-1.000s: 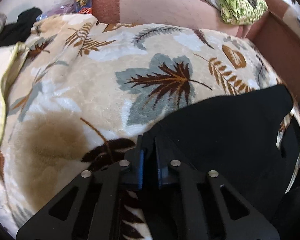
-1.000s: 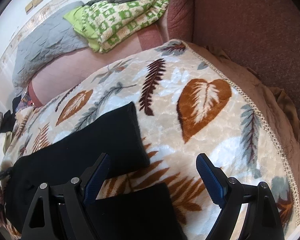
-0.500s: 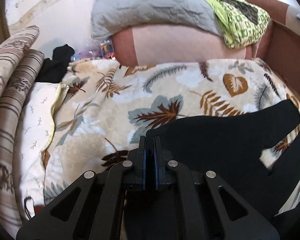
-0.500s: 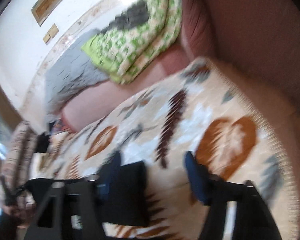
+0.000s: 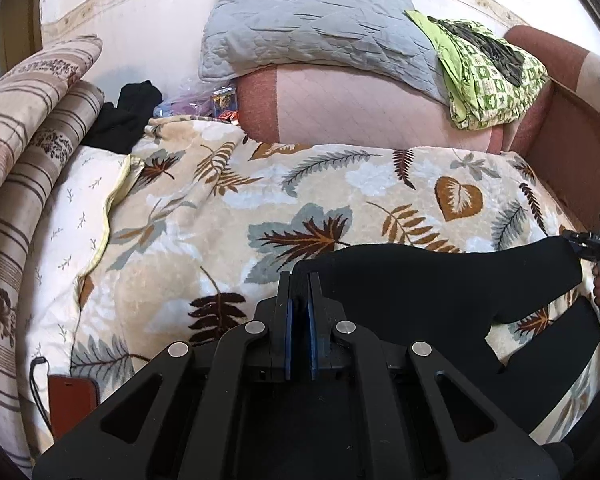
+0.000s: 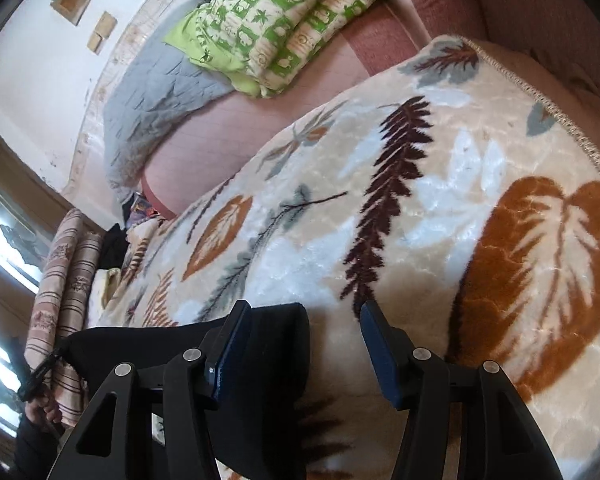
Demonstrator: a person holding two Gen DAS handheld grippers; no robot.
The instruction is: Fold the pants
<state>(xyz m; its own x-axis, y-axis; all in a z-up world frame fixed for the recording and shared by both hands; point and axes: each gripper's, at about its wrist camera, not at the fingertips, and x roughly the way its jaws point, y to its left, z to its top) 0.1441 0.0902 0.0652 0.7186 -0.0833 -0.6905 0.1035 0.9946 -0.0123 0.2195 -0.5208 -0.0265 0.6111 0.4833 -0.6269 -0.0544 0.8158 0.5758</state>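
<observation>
Black, soft knit is what I am dealing with: the pants (image 5: 440,280) are lying spread on the leaf-patterned blanket (image 5: 228,224) that covers the bed, waist end toward my left side and the two legs running off to my right. I am judging them light, limp and not slippery, sagging wherever they are not supported, so they are asking for a pinch at each end, at corners or hems, rather than a grab in the middle.

My left claw (image 5: 298,292) is sitting fully closed, its blue pads pinching a fold of the black cloth at the near corner of the waist end, and it is angling down toward the bed from above that corner. The fabric beyond it is stretching in a smooth sheet toward the far leg.

My right claw (image 6: 300,344) is standing partly open and is gripping nothing. The end of one pant leg (image 6: 276,332) is lying between its fingers, close against the left finger (image 6: 230,344), while the other finger is hovering over bare blanket. It too is tilting down at the bed, reaching in at the leg's end. I am judging that hem the right place to bite, with both layers well between the pads, so the leg is lifting evenly with the waist.
</observation>
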